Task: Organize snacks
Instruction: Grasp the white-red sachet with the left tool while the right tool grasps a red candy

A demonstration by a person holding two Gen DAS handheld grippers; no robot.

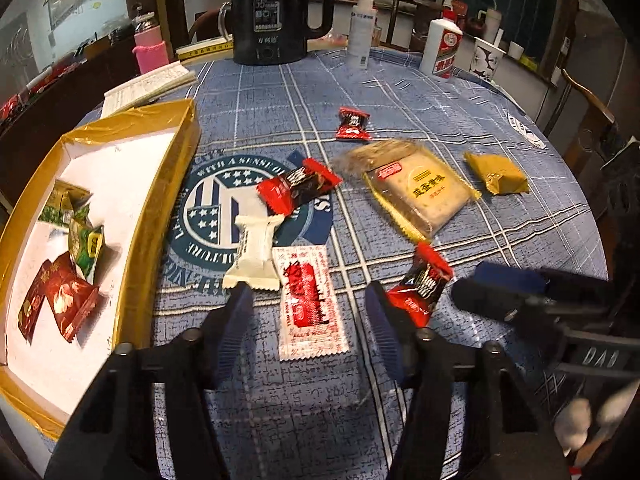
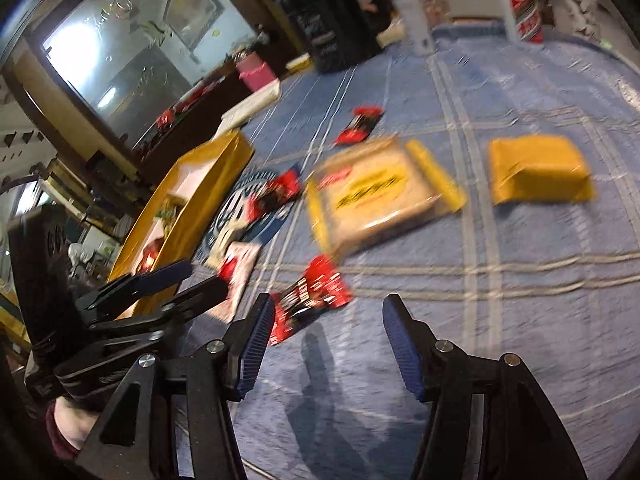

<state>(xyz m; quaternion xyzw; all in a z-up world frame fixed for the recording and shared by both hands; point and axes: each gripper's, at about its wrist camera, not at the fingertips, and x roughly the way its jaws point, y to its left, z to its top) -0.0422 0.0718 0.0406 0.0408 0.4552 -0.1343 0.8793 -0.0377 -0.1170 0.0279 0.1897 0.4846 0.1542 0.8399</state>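
Left tool point(image 1: 308, 300) released, jaws spread wide, hovering low over the near part of the table point(image 1: 440, 92), with the red-and-white sachet point(image 1: 310, 300) lying flat between the fingers but not gripped. White wrapped snack point(image 1: 256, 254) just beyond the left finger, touching the sachet's corner. Red-and-black candy point(image 1: 422, 284) beside the right finger, tilted. Right tool point(image 2: 326, 340) also released, empty, jaws apart over bare blue cloth, same candy point(image 2: 308, 304) just ahead of its left finger; much of this view blurred. Gold-rimmed tray point(image 1: 168, 184) at the left edge of the table, holding a dark red packet point(image 1: 66, 300), a green packet point(image 1: 86, 248) and another partly hidden. Toward the middle of the table: second red-and-black candy point(image 1: 298, 186), large cracker pack point(image 1: 416, 190), gold foil packet point(image 1: 496, 172), and a third red candy point(image 1: 352, 123) further back. Along the far edge: black kettle point(image 1: 276, 12), white spray bottle point(image 1: 362, 28), white-and-red bottle point(image 1: 442, 48), mug point(image 1: 486, 58).
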